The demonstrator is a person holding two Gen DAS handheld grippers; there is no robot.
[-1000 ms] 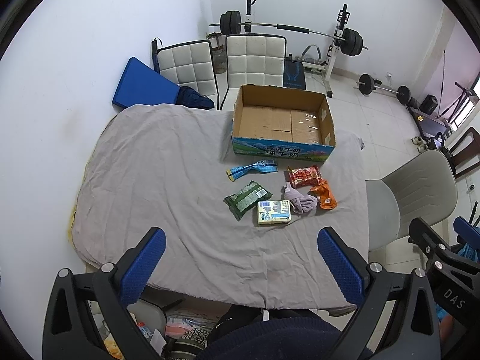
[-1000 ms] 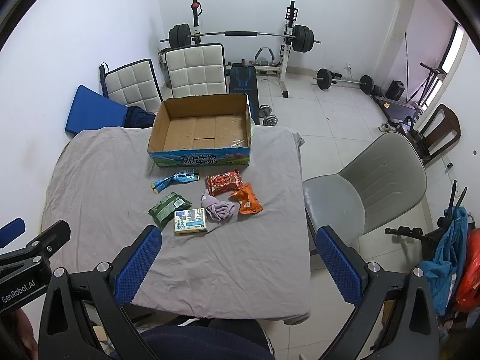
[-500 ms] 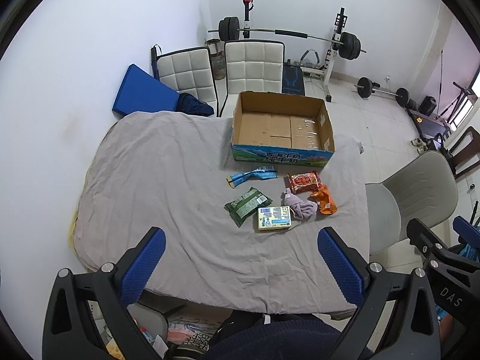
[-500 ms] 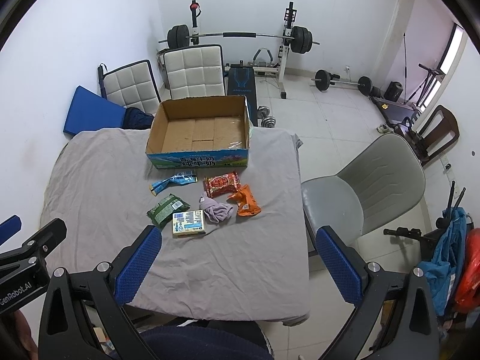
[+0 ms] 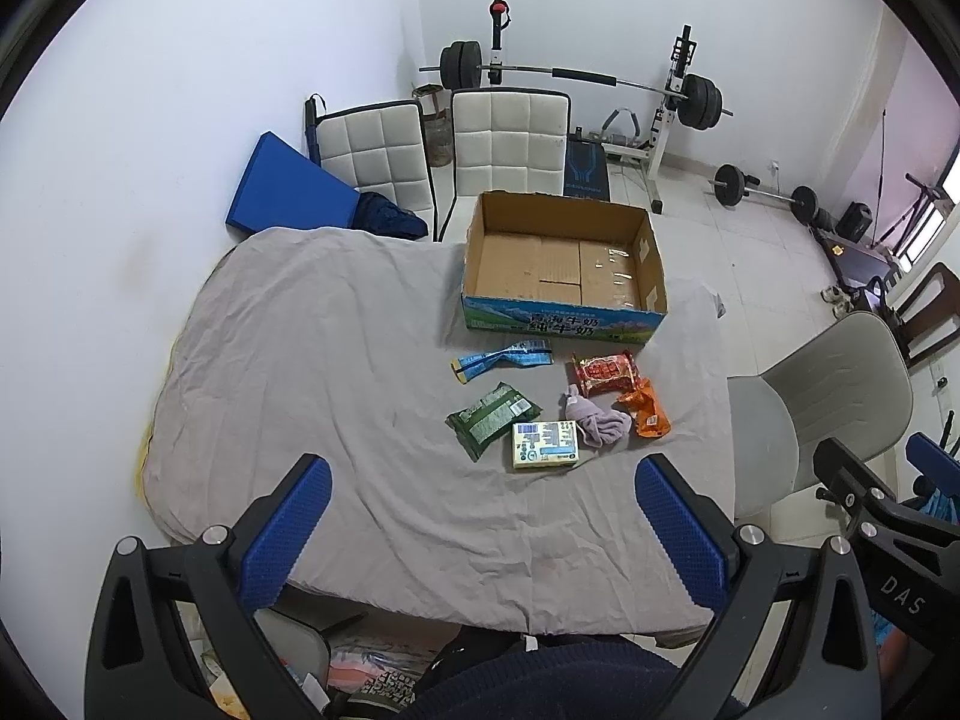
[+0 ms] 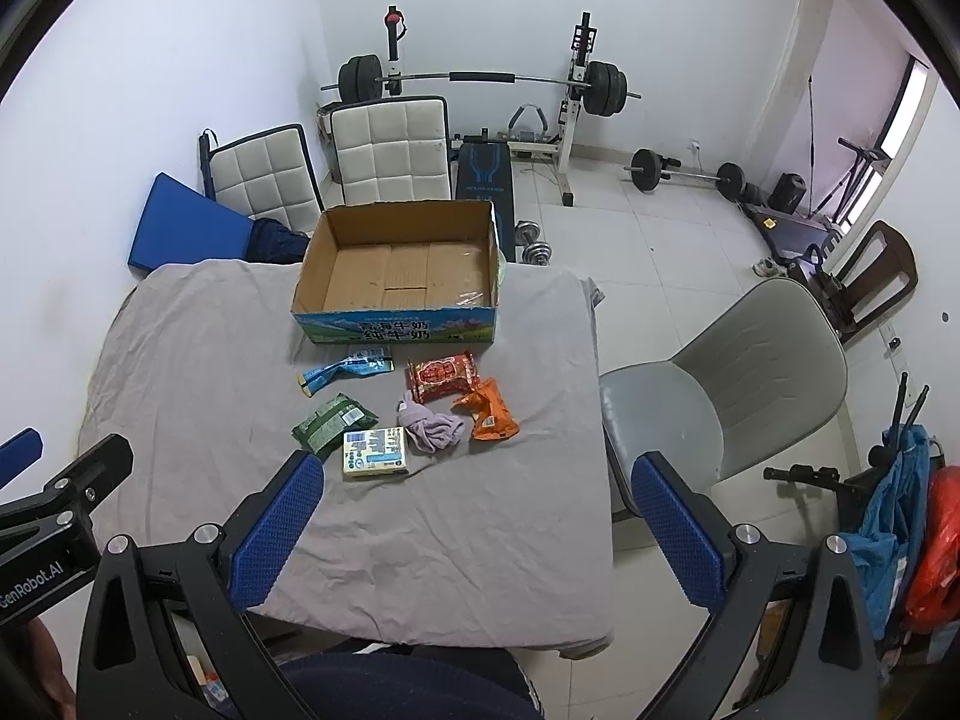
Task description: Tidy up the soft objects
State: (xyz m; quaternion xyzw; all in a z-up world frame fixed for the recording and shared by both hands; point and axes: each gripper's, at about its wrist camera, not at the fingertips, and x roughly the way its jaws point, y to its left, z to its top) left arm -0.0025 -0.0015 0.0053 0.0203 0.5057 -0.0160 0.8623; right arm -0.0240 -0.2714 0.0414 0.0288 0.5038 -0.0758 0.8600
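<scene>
An open, empty cardboard box point(image 5: 564, 264) point(image 6: 399, 276) stands at the far side of a grey-clothed table point(image 5: 312, 360) point(image 6: 198, 354). In front of it lie a blue packet point(image 5: 501, 358) point(image 6: 345, 365), a red packet point(image 5: 603, 372) point(image 6: 443, 376), an orange packet point(image 5: 647, 409) point(image 6: 489, 411), a green packet point(image 5: 491, 417) point(image 6: 333, 422), a pale purple cloth point(image 5: 594, 423) point(image 6: 433, 426) and a yellow pack point(image 5: 545, 445) point(image 6: 376, 451). My left gripper point(image 5: 483, 531) and right gripper point(image 6: 477, 525) are both open and empty, high above the table's near edge.
A grey chair point(image 5: 822, 396) point(image 6: 738, 372) stands at the table's right side. Two white padded chairs point(image 5: 504, 144) point(image 6: 384, 150) and a blue mat point(image 5: 288, 192) are behind the table. A barbell rack point(image 6: 480, 84) stands at the back wall.
Both grippers have tilted or drawn back a little, so the table and objects sit slightly lower and farther in view. Nothing on the table has moved.
</scene>
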